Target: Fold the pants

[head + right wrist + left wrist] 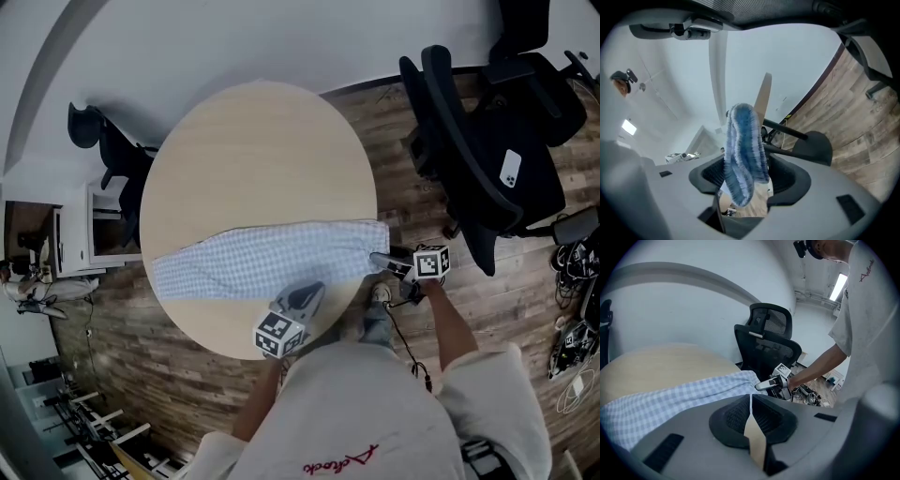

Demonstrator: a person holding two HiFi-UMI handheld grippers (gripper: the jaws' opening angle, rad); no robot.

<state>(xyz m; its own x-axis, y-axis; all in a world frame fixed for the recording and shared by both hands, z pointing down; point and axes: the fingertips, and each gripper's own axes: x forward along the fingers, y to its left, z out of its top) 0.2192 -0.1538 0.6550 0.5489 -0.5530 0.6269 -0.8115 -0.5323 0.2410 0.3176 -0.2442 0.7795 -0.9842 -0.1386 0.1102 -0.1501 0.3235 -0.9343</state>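
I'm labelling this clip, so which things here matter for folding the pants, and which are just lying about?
Job in hand: checked pants, round table, left gripper, right gripper.
Lying about: black office chair, phone on its seat, floor cables.

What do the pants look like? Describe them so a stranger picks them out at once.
Find the round wooden table in the middle of the head view. Across its near half lies a long flat band of cloth, the pants, reaching the table's right edge. They are the only cloth on the table, checked blue and white against the plain wood.
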